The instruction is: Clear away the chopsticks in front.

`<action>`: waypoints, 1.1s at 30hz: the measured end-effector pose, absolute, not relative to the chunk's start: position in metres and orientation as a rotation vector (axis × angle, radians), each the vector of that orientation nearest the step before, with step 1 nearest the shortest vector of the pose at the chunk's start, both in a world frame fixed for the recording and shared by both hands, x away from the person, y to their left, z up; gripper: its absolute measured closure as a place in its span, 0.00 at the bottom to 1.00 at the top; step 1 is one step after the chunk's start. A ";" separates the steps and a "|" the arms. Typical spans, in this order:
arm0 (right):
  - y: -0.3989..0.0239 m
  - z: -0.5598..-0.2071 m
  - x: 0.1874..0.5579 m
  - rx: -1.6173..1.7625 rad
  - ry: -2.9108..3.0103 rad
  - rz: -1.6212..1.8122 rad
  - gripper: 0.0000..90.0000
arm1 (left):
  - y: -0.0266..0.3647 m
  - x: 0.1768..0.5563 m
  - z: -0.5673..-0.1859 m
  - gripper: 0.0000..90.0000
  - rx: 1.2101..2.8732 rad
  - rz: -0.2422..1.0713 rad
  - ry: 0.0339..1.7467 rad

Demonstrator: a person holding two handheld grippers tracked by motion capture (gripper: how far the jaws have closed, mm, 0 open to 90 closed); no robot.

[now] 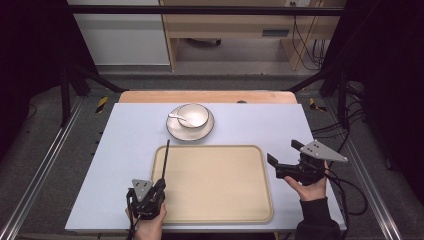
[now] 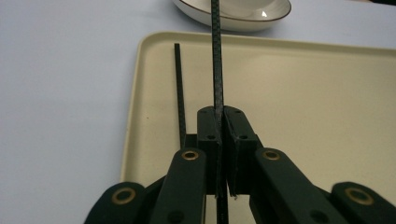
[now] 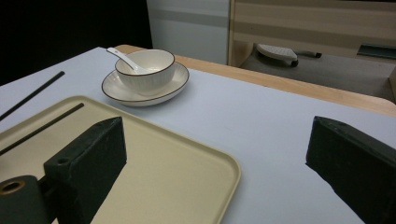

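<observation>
Chopstick (image 2: 216, 56), thin and black, is pinched between the tight jaws of the left gripper (image 1: 159, 184) at 7 o'clock on the table (image 1: 125, 135), over the tray's (image 1: 220, 185) left edge. Another black stick (image 2: 179, 88) lies flat on the tray just beside it. Right gripper (image 1: 282, 161) at 4 o'clock is spread wide, holding nothing. Bowl (image 1: 193, 115) with a spoon (image 1: 176, 117) sits on a plate (image 1: 175, 131) at 12 o'clock.

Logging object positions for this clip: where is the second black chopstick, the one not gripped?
In the left gripper view, the loose chopstick lies flat in the tray along its left rim, just left of the chopstick held in the left gripper.
</observation>
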State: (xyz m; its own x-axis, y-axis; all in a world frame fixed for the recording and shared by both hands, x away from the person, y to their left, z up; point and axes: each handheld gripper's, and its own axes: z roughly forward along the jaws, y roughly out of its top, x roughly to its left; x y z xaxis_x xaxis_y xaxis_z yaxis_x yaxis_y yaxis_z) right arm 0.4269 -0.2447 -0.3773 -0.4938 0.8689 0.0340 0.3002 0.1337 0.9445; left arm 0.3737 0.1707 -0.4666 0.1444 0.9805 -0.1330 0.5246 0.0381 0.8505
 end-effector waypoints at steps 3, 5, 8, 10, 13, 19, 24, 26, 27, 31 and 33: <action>-0.244 -0.377 0.427 1.122 1.874 1.364 0.06 | 0.166 0.378 -0.473 0.95 1.623 0.683 1.501; -0.244 -0.377 0.427 1.122 1.875 1.361 0.06 | 0.163 0.379 -0.477 0.95 1.642 0.675 1.507; -0.244 -0.378 0.427 1.121 1.877 1.360 0.06 | 0.159 0.382 -0.482 0.95 1.667 0.660 1.520; -0.244 -0.378 0.427 1.123 1.879 1.360 0.06 | 0.159 0.382 -0.481 0.95 1.668 0.665 1.524; -0.244 -0.378 0.428 1.121 1.880 1.357 0.06 | 0.159 0.385 -0.482 0.95 1.702 0.654 1.537; -0.244 -0.378 0.427 1.122 1.879 1.357 0.06 | 0.156 0.387 -0.483 0.95 1.746 0.651 1.555; -0.244 -0.378 0.428 1.124 1.879 1.356 0.06 | 0.155 0.388 -0.482 0.94 1.762 0.650 1.553; -0.244 -0.378 0.427 1.122 1.879 1.358 0.06 | 0.155 0.389 -0.481 0.93 1.772 0.644 1.547; -0.244 -0.378 0.427 1.123 1.879 1.359 0.06 | 0.155 0.389 -0.481 0.91 1.776 0.641 1.543; -0.244 -0.378 0.428 1.118 1.881 1.356 0.06 | 0.158 0.390 -0.478 0.87 1.764 0.619 1.510; -0.244 -0.378 0.427 1.122 1.879 1.355 0.06 | 0.161 0.389 -0.472 0.82 1.745 0.626 1.454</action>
State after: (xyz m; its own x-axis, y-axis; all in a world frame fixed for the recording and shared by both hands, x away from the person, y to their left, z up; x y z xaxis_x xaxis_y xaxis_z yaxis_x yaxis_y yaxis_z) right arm 0.4274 -0.2439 -0.3782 -0.4929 0.8696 0.0303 0.3031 0.1390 0.9428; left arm 0.3889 0.1614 -0.4720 0.2297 0.9681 -0.1003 0.5922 -0.0573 0.8037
